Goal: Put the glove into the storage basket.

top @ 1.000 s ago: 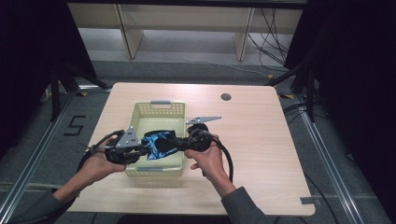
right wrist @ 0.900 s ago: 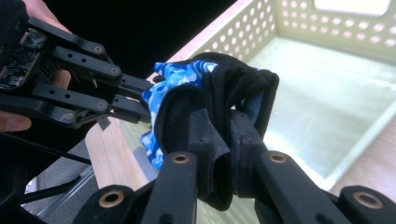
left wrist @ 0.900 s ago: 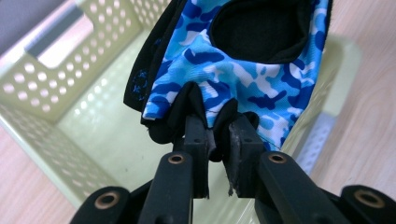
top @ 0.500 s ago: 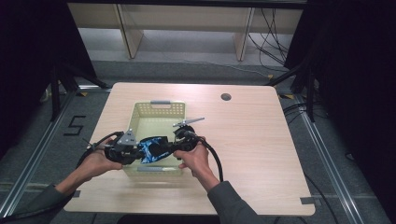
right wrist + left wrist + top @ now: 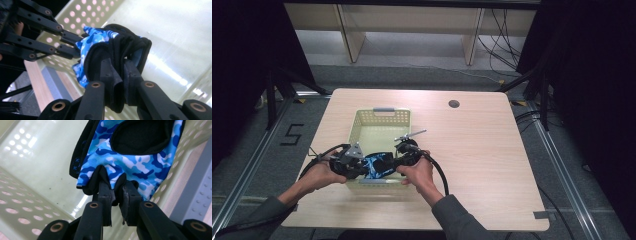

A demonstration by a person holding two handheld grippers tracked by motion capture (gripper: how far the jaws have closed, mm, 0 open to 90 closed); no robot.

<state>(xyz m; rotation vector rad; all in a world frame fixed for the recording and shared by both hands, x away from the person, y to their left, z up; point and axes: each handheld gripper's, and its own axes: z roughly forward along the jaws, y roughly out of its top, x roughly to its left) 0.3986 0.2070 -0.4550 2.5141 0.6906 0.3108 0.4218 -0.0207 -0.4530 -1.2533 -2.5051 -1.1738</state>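
A blue camouflage glove [image 5: 376, 165] with black trim hangs between both grippers, over the near end of a pale yellow-green perforated basket [image 5: 362, 122]. My left gripper [image 5: 116, 192] is shut on a black edge of the glove [image 5: 130, 162]. My right gripper [image 5: 120, 72] is shut on the glove's [image 5: 115, 47] black cuff fold, and the left gripper's jaws show farther off gripping the blue side. In the high view the left gripper [image 5: 358, 167] and right gripper [image 5: 396, 163] sit close together, just above the basket's near wall.
The basket stands left of centre on a light wooden table [image 5: 482, 150]. A round cable hole [image 5: 454, 104] lies at the back of the table. Black cables trail from both grippers toward the person's forearms. Shelving and dark frames stand beyond the table.
Both grippers, still holding the glove, have moved left and nearer the person, lowering toward the basket's near end. The right hand has closed in on the left.
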